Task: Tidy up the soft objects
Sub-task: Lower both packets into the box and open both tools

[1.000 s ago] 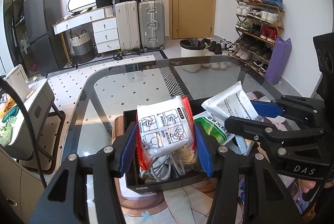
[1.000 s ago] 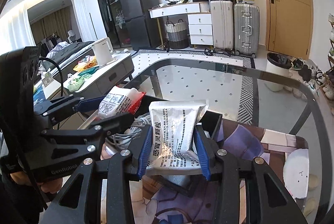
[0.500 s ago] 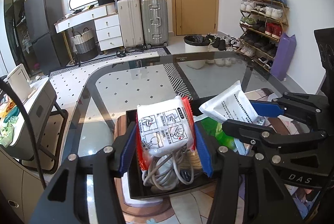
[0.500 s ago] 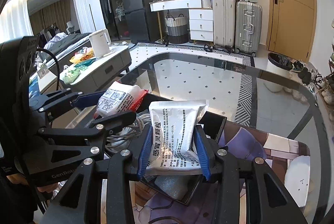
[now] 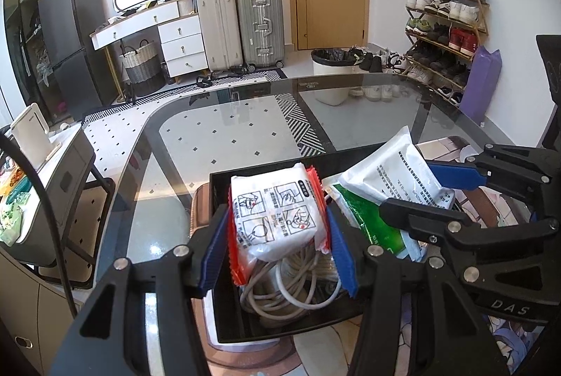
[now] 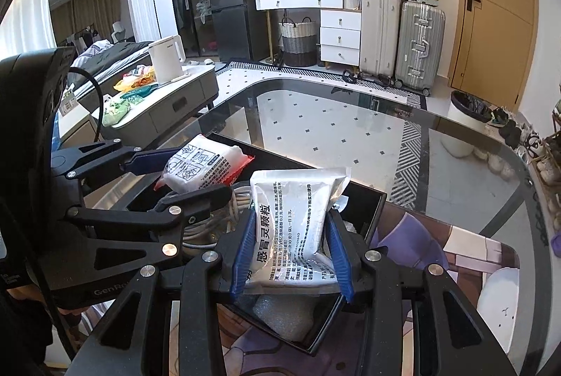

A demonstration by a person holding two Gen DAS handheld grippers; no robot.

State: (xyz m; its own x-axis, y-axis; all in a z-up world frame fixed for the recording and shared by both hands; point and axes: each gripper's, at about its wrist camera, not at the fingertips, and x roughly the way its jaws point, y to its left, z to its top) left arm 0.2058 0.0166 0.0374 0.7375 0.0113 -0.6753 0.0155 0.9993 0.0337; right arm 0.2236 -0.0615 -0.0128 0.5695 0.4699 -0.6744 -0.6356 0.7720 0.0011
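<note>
Crinkled plastic: left tool point(image 5: 277, 232) pinches a puffy red-edged pack point(image 5: 275, 213), right tool point(image 6: 291, 253) a flat silver sachet point(image 6: 298, 218), both above the black tray point(image 5: 280, 328); tangled cables point(image 5: 291, 284) partly hidden beneath

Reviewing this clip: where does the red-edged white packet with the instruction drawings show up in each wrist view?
Left wrist: the red-edged packet sits centre frame, clamped in the left gripper above the black tray.
Right wrist: the same packet appears left of centre, held by the left gripper.
Shared landmark: the silver suitcase beside the wooden door.
</note>
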